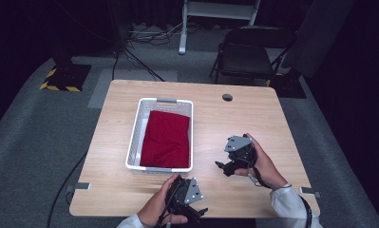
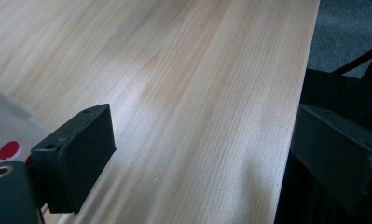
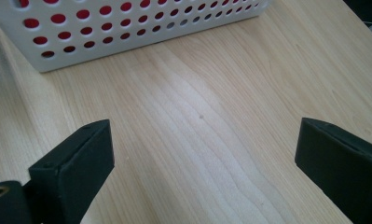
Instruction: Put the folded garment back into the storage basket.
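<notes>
Perforated white plastic basket (image 1: 136, 137) holds folded red cloth (image 1: 166, 138).

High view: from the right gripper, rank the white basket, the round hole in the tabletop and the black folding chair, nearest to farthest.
Measured from the right gripper, near the table's right front:
1. White basket, just to its left, with the red cloth inside.
2. Round hole, straight beyond it near the table's far edge.
3. Black folding chair, on the floor past the table's far edge.

Black folding chair (image 1: 246, 59), white desk frame (image 1: 215, 14), striped floor base (image 1: 63, 78)
</notes>
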The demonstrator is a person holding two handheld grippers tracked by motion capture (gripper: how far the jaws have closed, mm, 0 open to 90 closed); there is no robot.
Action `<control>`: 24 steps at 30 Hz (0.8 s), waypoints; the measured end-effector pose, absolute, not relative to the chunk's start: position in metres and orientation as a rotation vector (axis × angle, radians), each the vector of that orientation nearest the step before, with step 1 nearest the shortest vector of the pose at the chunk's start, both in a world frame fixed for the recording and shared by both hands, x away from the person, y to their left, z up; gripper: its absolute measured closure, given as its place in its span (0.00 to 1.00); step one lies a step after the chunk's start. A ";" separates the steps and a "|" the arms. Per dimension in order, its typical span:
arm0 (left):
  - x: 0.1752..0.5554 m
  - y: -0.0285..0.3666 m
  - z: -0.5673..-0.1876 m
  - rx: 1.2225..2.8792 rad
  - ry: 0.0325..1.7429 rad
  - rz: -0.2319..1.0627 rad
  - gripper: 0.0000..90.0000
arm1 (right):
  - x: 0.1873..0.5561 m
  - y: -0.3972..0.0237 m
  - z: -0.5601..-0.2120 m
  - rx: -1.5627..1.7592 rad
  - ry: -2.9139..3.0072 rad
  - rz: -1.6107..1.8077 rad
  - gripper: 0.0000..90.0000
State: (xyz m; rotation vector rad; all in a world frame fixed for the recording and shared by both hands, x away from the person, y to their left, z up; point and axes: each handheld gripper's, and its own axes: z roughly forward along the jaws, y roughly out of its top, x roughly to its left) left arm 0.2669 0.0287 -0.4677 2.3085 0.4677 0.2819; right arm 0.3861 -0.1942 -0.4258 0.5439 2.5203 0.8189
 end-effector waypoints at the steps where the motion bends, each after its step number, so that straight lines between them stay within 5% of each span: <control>1: 0.267 0.029 -0.468 2.308 0.468 0.282 0.07 | 0.386 -0.194 -0.426 0.544 2.520 0.819 0.05; 24: 0.276 0.029 -0.487 2.377 0.489 0.241 0.08 | 0.372 -0.223 -0.443 0.594 2.523 0.795 0.05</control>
